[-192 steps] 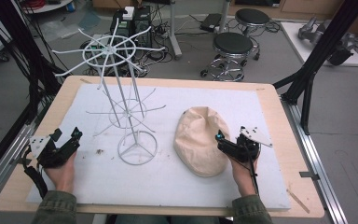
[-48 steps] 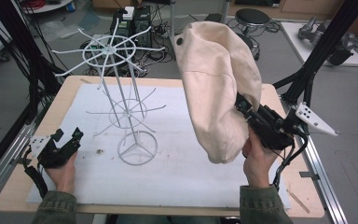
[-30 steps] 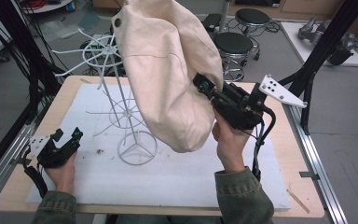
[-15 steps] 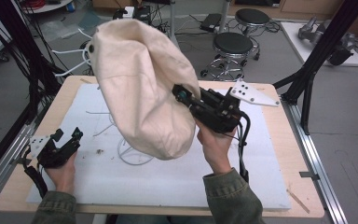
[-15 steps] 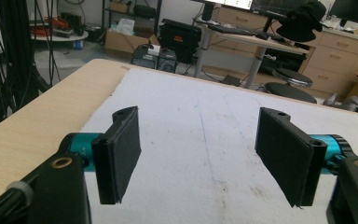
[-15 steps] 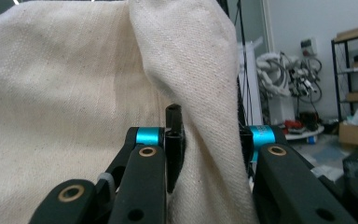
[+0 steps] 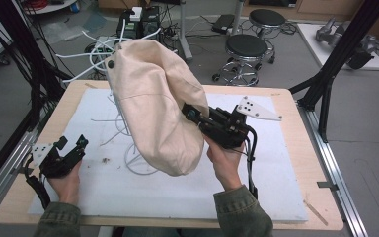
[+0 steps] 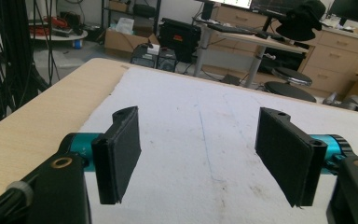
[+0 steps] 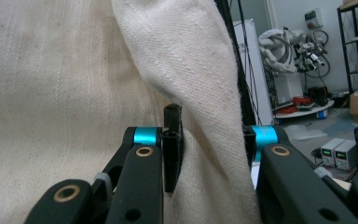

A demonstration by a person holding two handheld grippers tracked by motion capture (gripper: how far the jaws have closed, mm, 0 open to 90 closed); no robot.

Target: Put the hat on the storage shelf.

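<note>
High view, from left to right: at the lower left of the frame the left hand-held gripper [image 7: 72, 148] rests low over the white foam-covered wooden table [image 7: 286, 163], its jaws spread apart with nothing between them; the left gripper view shows the same wide gap over bare white mat. Just right of it, the white wire hat stand with a round base [image 7: 140, 165] rises from the mat, its thin spokes reaching out toward the upper left of the frame. A large cream canvas cap with a small top button [image 7: 153, 103] hangs over the stand's upper part at centre frame, draping down so that its lower edge is near the round base. Right of centre, the right hand-held gripper [image 7: 191, 114] is clamped on a fold of the cap's edge; in the right gripper view the cloth is pinched between the black pads. A grey three-cornered plate tops that gripper.
</note>
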